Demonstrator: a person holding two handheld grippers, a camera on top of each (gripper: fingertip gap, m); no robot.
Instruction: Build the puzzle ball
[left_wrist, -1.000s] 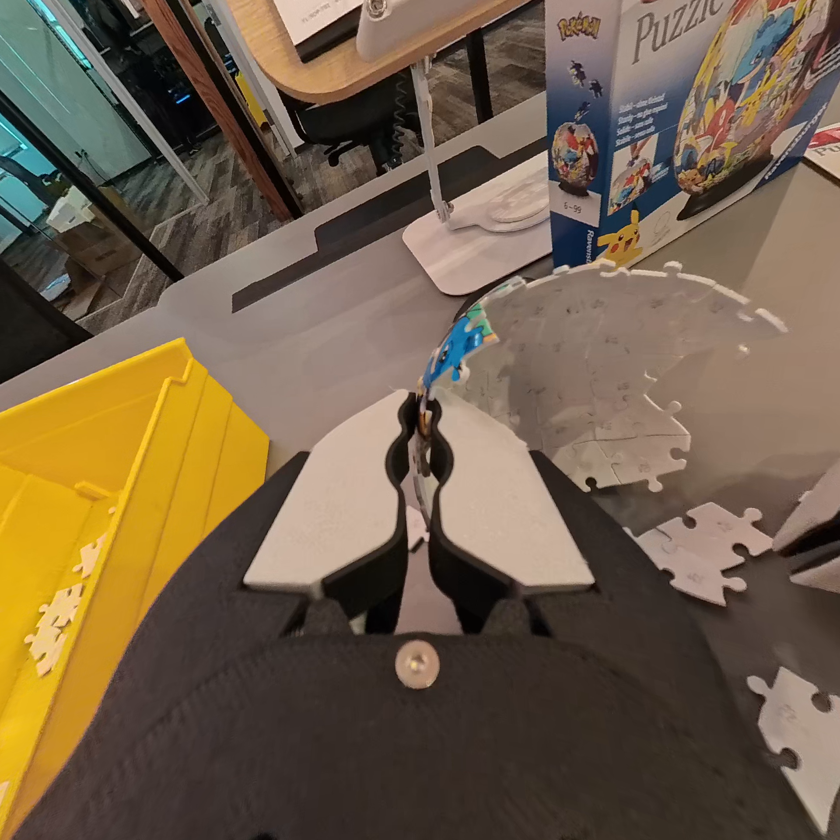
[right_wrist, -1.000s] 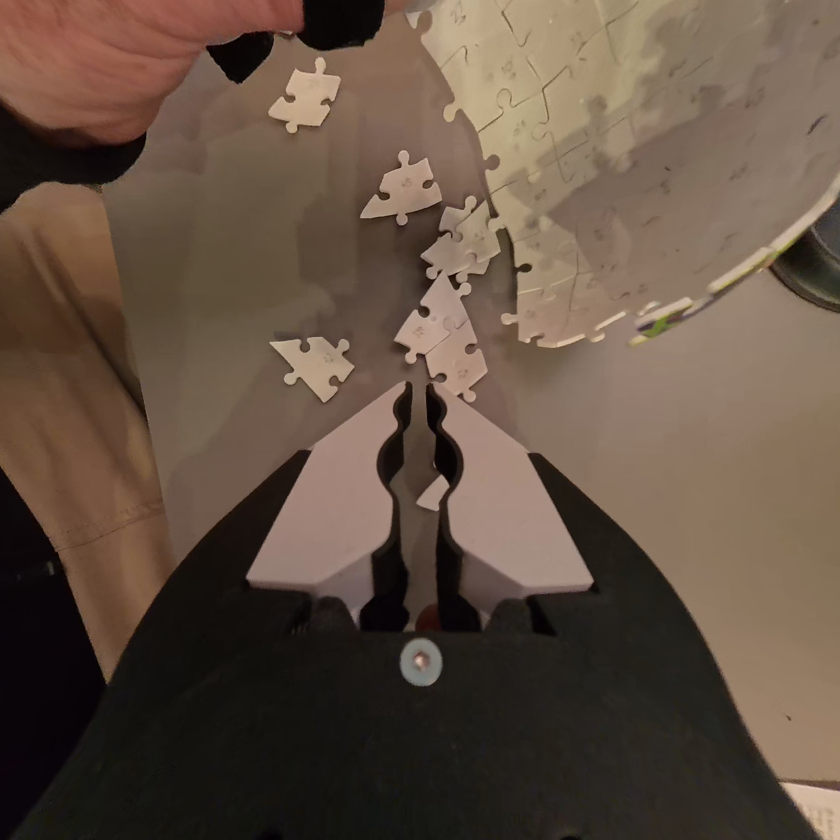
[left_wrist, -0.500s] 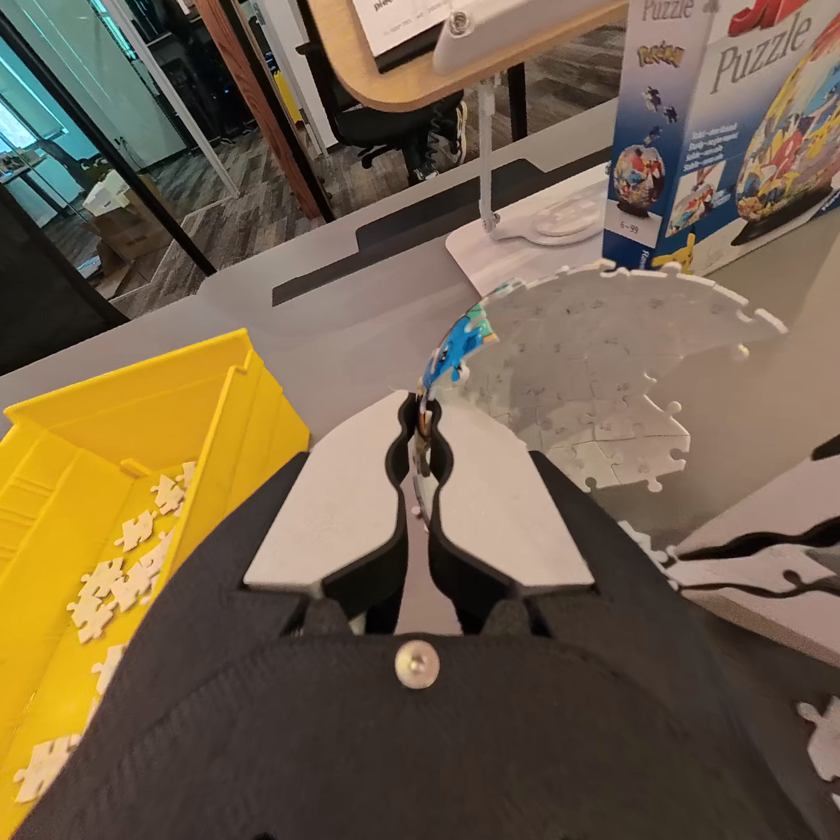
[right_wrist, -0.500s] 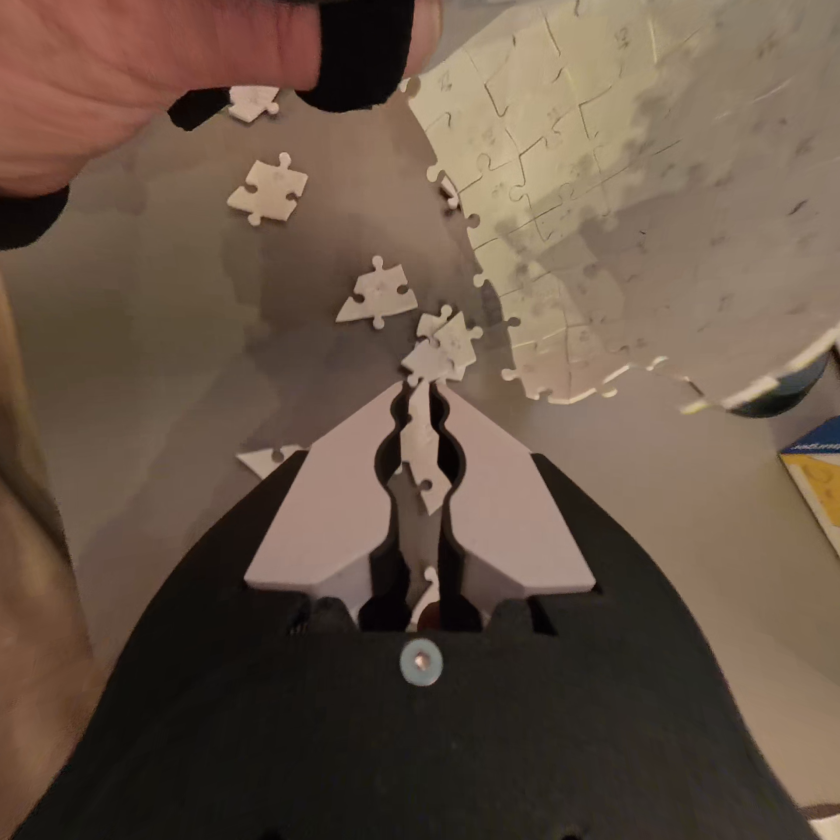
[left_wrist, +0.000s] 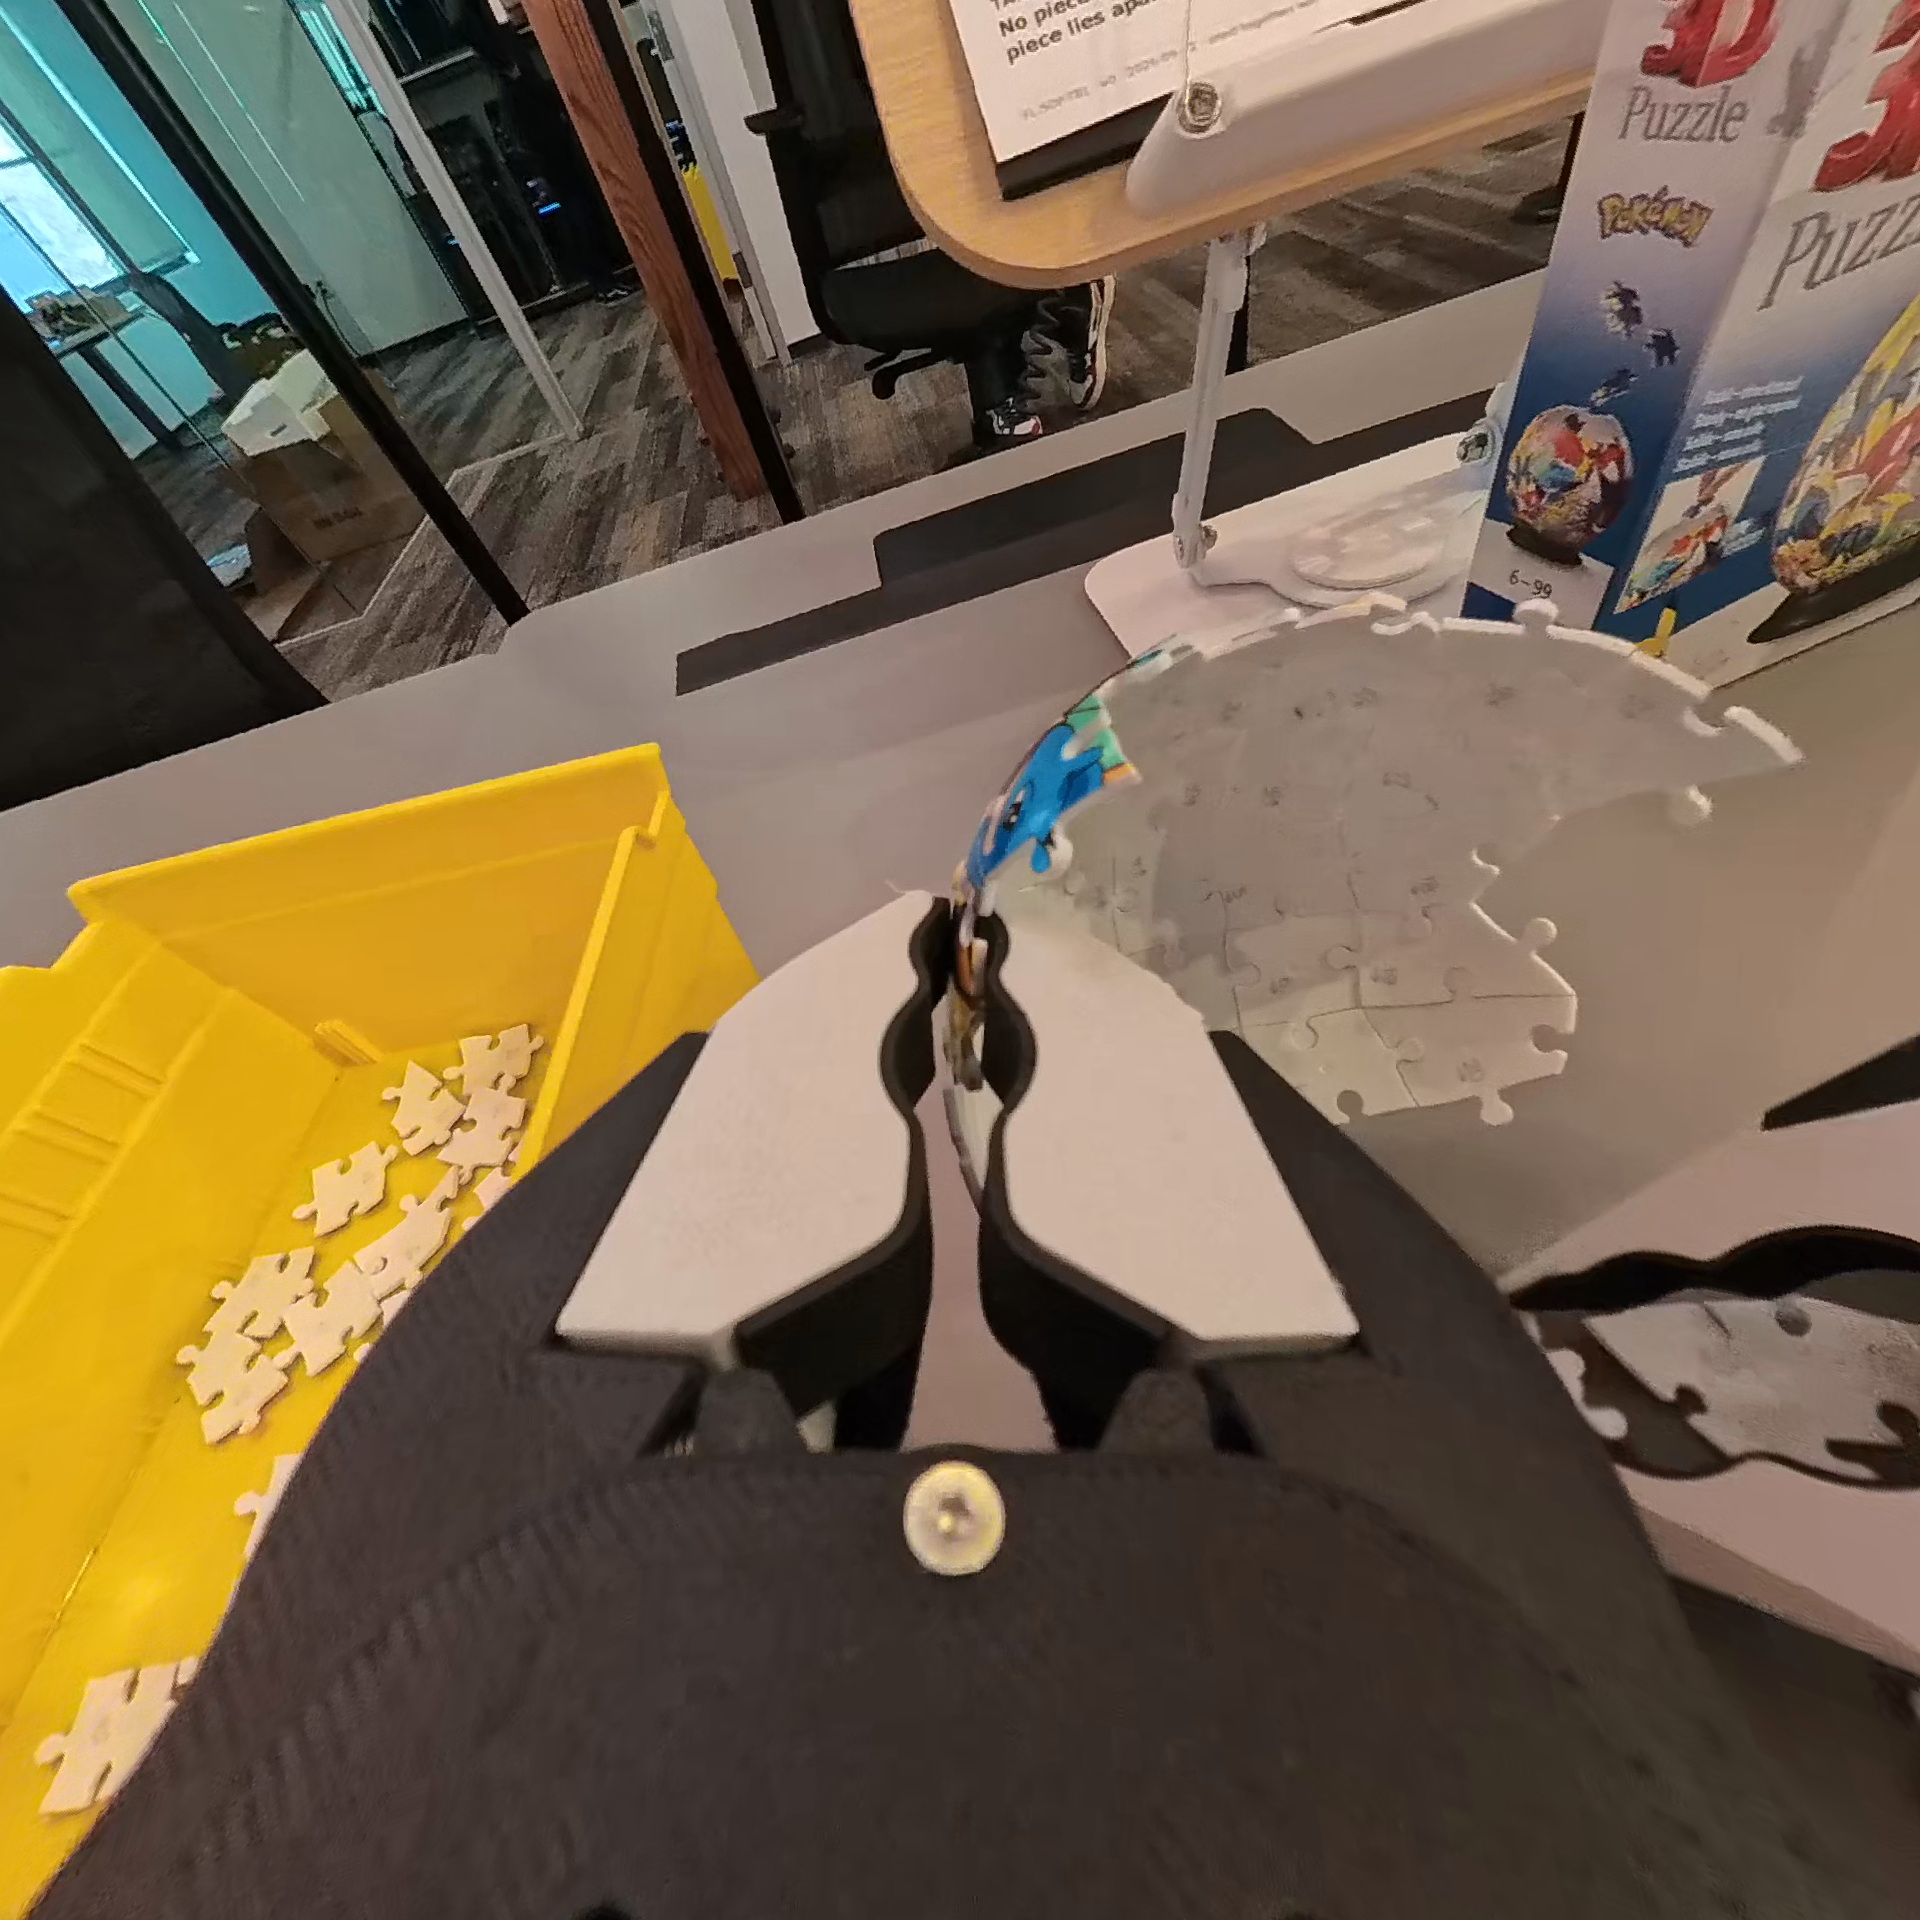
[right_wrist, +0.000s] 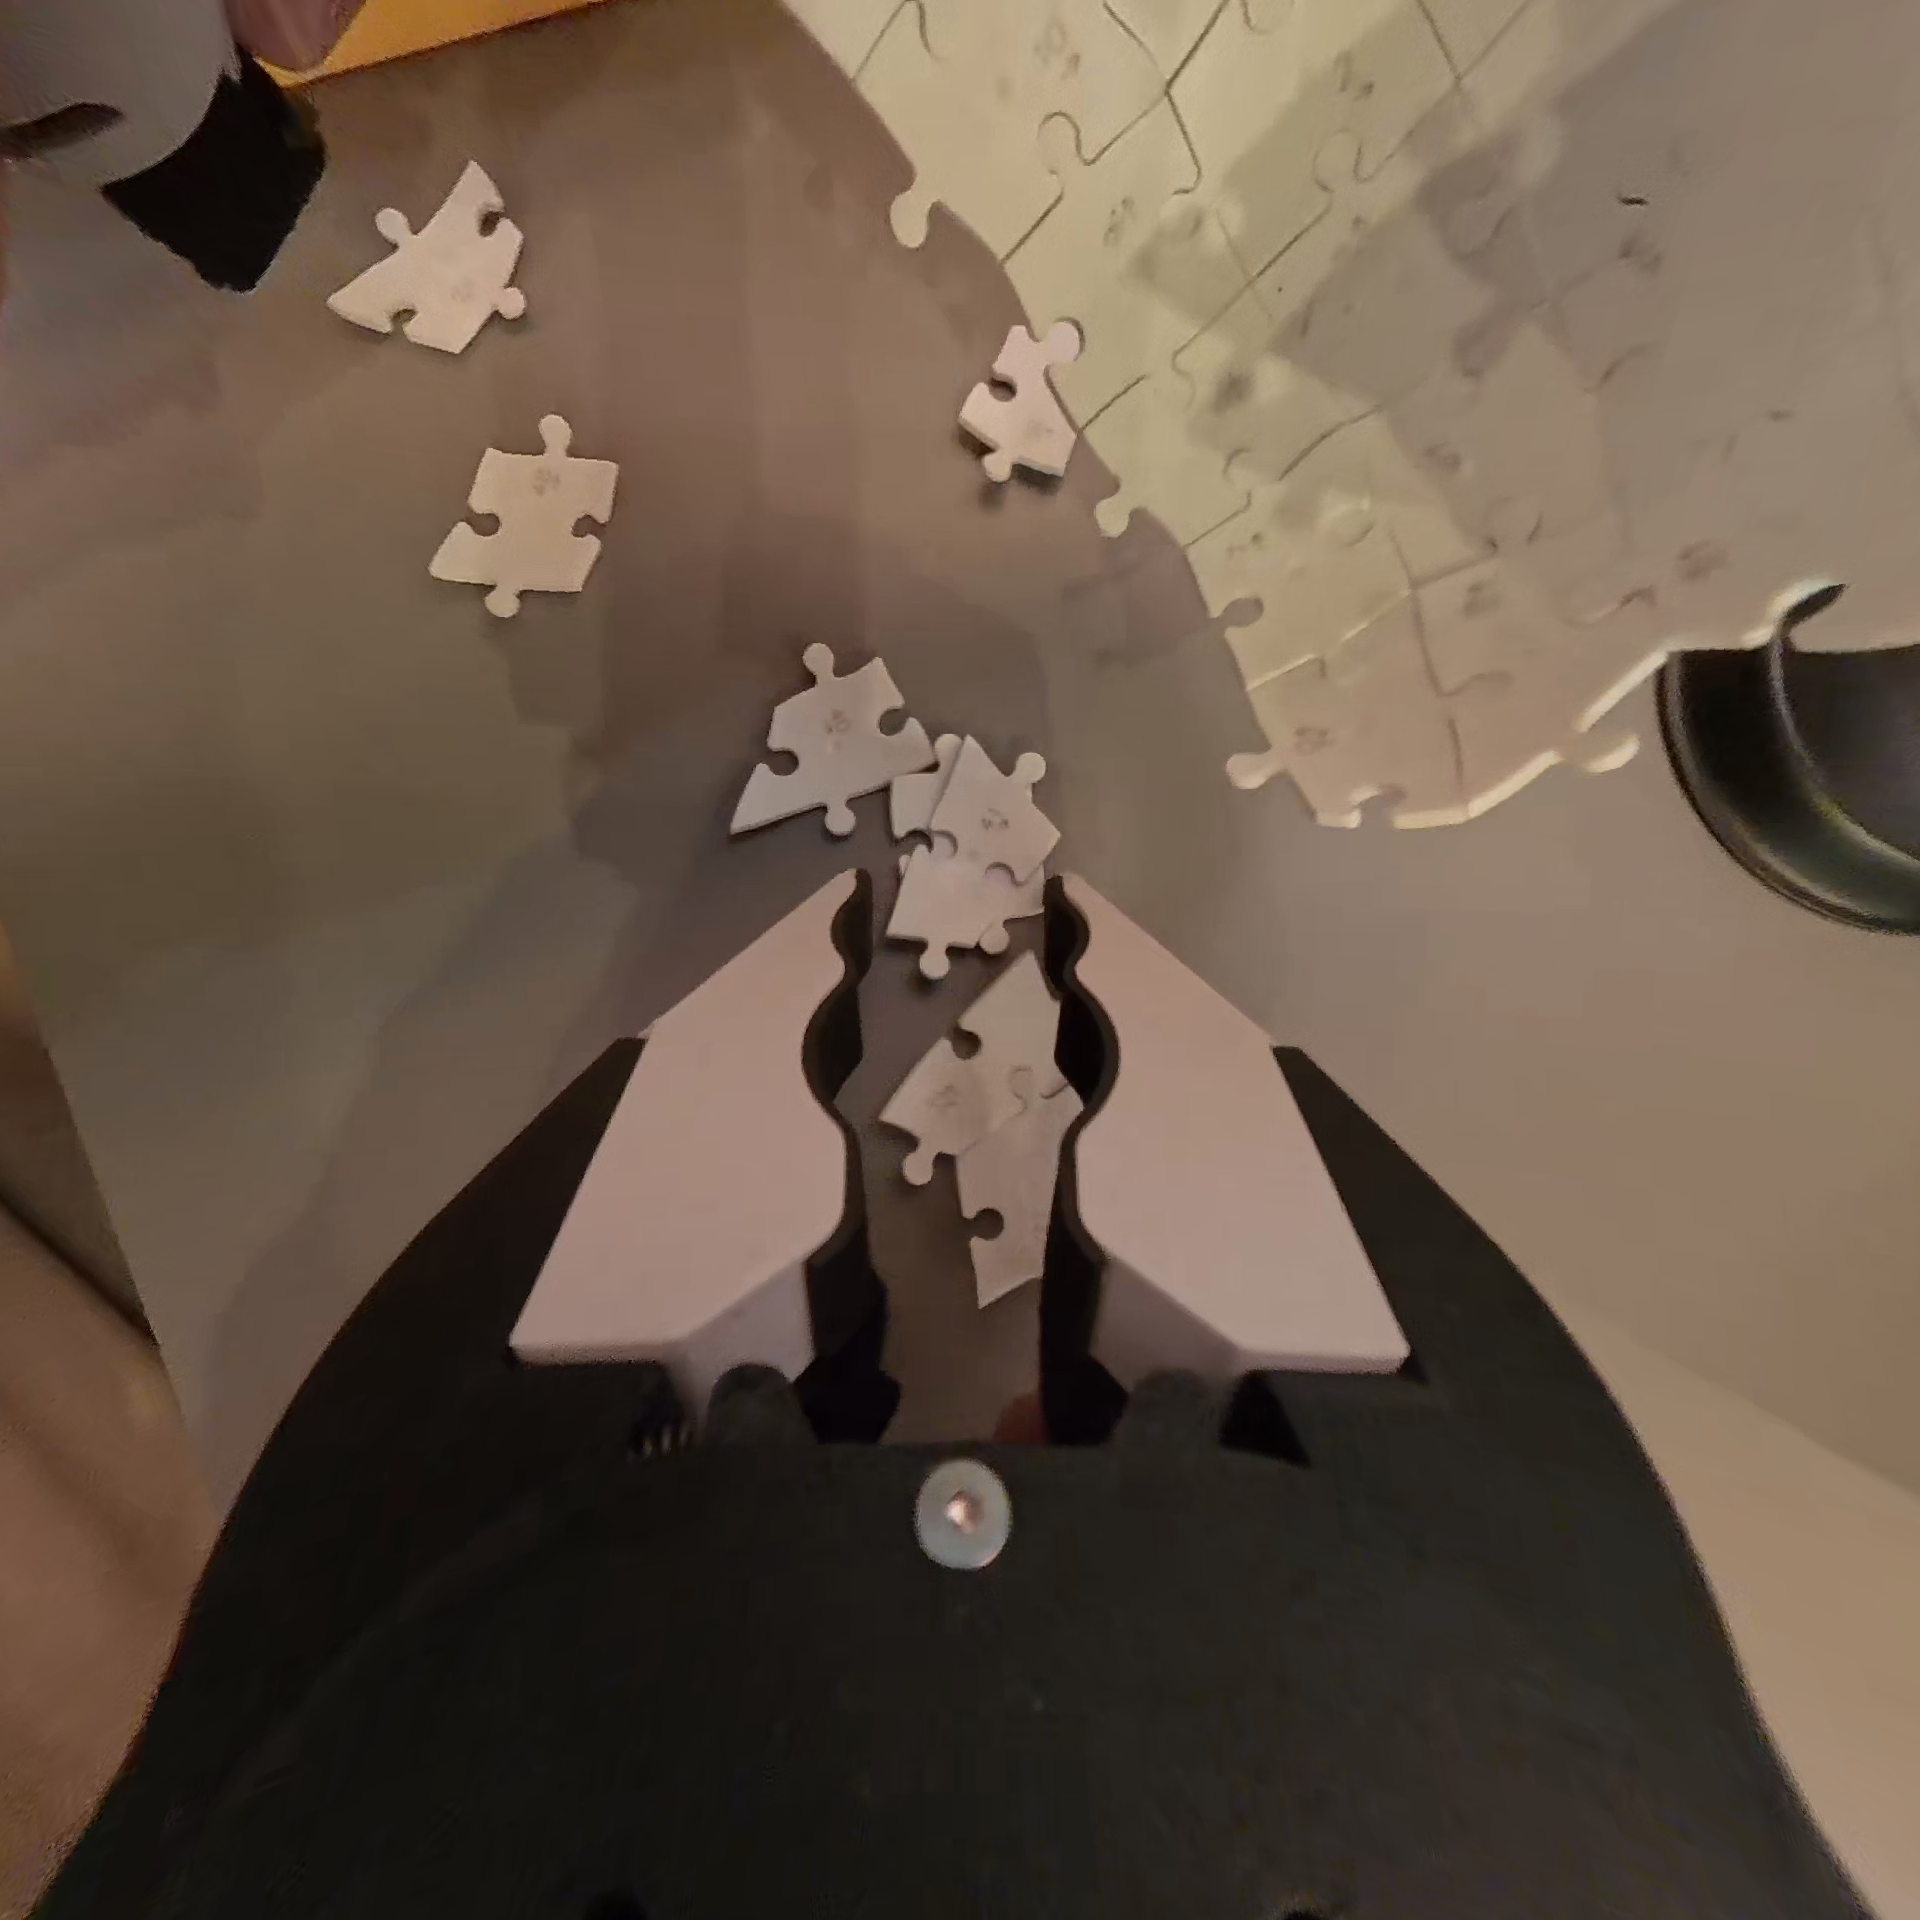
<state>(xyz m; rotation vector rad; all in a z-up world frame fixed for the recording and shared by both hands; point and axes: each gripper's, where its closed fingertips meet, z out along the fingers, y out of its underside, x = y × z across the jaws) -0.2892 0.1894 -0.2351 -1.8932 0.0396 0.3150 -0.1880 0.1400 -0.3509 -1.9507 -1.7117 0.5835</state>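
Note:
The partly built puzzle ball (left_wrist: 1351, 883) is a curved shell with its white inner side facing me and a coloured outer edge at the left. My left gripper (left_wrist: 961, 920) is shut on that edge and holds the shell. The shell also fills the top right of the right wrist view (right_wrist: 1403, 364). My right gripper (right_wrist: 956, 888) is open just above the grey table. Two white puzzle pieces (right_wrist: 966, 1091) show between its fingers, unclamped. More loose pieces (right_wrist: 530, 520) lie face down ahead of it. The right gripper also shows at the right edge of the left wrist view (left_wrist: 1714, 1340).
A yellow bin (left_wrist: 364, 935) with several white pieces stands left of the shell. The puzzle box (left_wrist: 1714, 416) and a white lamp base (left_wrist: 1247, 582) stand behind it. A black ring stand (right_wrist: 1787, 790) sits at the right. A gloved hand (right_wrist: 208, 187) shows top left. Some 15 centimetres of space lies between my two pairs of fingers.
My right gripper was shut on a white piece half a second ago and has opened, releasing it. My left gripper, still holding the shell, has shifted so more of the yellow bin shows.

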